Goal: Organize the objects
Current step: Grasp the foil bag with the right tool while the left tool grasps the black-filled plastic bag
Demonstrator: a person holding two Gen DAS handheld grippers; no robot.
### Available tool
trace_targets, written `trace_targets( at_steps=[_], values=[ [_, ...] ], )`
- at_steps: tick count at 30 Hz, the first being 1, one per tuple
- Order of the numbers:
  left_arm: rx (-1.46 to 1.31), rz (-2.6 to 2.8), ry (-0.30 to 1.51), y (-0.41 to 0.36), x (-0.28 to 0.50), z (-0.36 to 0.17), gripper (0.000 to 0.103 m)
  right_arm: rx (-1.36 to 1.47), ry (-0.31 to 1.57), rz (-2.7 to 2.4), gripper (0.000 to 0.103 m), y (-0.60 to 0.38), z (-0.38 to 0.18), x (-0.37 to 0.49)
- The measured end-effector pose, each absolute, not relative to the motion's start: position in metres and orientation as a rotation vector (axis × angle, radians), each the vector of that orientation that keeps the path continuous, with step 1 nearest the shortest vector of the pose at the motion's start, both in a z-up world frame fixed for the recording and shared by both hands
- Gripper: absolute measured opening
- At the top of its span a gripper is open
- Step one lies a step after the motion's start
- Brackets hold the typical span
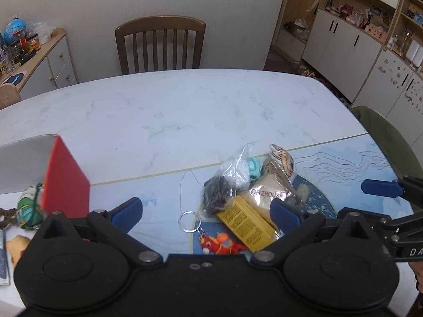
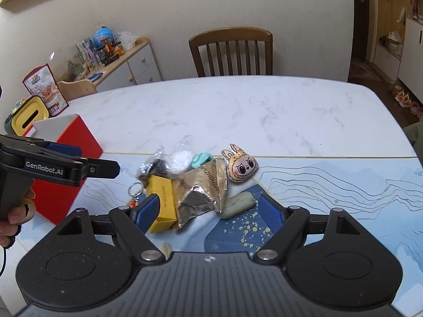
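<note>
The left gripper [image 2: 105, 169] had "GenRobot.AI" on its side, and the crinkled gold foil packet [image 2: 203, 192] in the pile read something like "...ZHOUSE", the first letters lost in the creases, while the print on the yellow box [image 1: 244, 223] was too small to make out. Both the left one and the right gripper [image 2: 208, 211] hung over the clutter on the blue mat at the near edge of the desk [image 1: 185, 105] with jaws spread apart, nothing in them. The red box [image 1: 66, 182] sat left of the pile, cut off by the frame, and a dark bundle in the clear bag [image 1: 224, 185] was hard to identify.
</note>
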State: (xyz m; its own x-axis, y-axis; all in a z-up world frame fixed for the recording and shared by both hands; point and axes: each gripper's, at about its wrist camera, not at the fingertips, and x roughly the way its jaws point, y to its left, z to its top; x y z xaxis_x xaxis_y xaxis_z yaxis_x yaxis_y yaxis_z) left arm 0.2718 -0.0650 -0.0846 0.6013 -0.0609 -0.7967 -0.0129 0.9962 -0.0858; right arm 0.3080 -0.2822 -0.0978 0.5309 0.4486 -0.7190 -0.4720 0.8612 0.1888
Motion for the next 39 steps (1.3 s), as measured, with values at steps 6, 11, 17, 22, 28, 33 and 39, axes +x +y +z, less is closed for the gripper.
trace_targets(
  at_steps=[6,11,17,22,28,33,39],
  values=[
    [-0.072,-0.002,0.956,-0.072,0.294,-0.105,0.102,-0.044,0.875,0.566,0.081,-0.272,-0.119,0.332],
    [-0.064,0.023,0.981,-0.074,0.309,-0.116,0.102,-0.069,0.896,0.596,0.081,-0.260,-0.135,0.347],
    [-0.057,0.033,1.010,-0.073,0.324,-0.129,0.101,-0.078,0.929,0.618,0.081,-0.250,-0.151,0.360],
    [-0.050,0.020,1.032,-0.075,0.332,-0.138,0.093,-0.086,0.936,0.633,0.081,-0.243,-0.160,0.366],
    [-0.066,-0.003,1.046,-0.075,0.334,-0.144,0.073,-0.089,0.937,0.648,0.075,-0.237,-0.165,0.369],
    [-0.080,-0.020,1.041,-0.073,0.332,-0.142,0.059,-0.080,0.941,0.658,0.064,-0.236,-0.167,0.368],
    [-0.086,-0.032,1.028,-0.074,0.329,-0.139,0.038,-0.072,0.945,0.668,0.052,-0.235,-0.166,0.364]
  ],
)
